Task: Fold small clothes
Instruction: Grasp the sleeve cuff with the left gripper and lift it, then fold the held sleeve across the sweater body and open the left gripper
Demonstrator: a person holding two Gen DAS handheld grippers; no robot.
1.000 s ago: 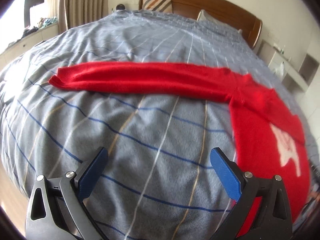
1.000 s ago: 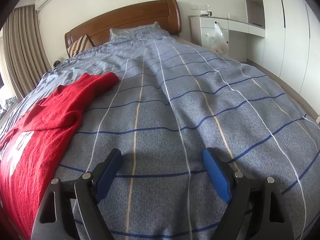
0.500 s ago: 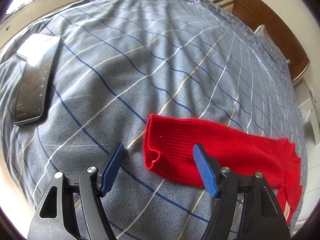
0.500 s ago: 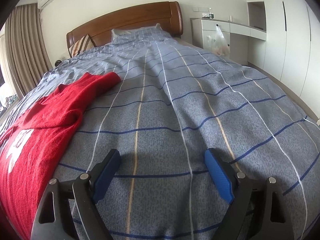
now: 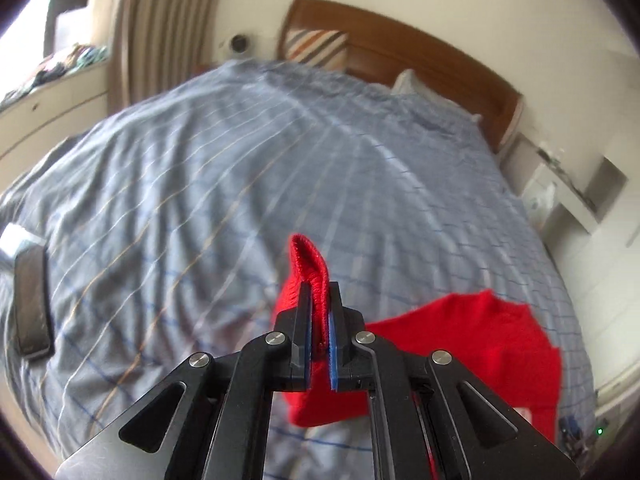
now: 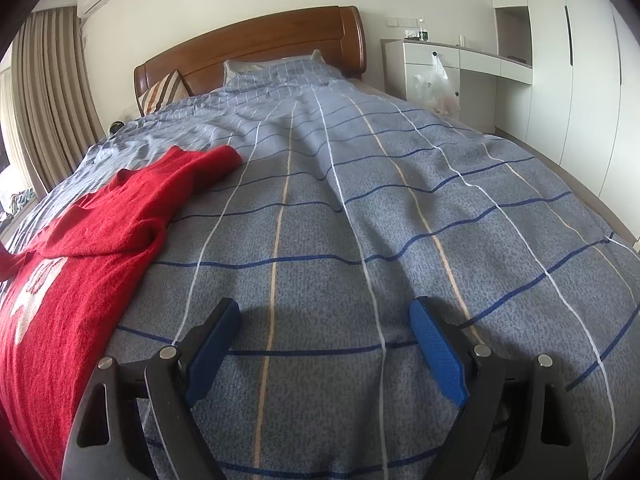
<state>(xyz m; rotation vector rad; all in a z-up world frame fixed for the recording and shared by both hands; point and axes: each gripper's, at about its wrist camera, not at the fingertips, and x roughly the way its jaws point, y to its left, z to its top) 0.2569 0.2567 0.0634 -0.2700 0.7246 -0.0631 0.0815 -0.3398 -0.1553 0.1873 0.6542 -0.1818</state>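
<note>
Red sweater [image 5: 460, 344] body flat on the bed [image 5: 240, 184], sleeve cuff [image 5: 310, 276] now clamped in the left gripper [image 5: 319, 344] and lifted off the cover, ready for folding inward; right gripper [image 6: 324, 344] spread wide, holding nothing.

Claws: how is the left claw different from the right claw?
The left claw is shut, pinching the cuff of the red sweater; the right claw is wide open and holds nothing. The left claw lifts the sleeve up off the bed; the right claw only has bare blue blanket between its fingers. Both are black with blue pads.
</note>
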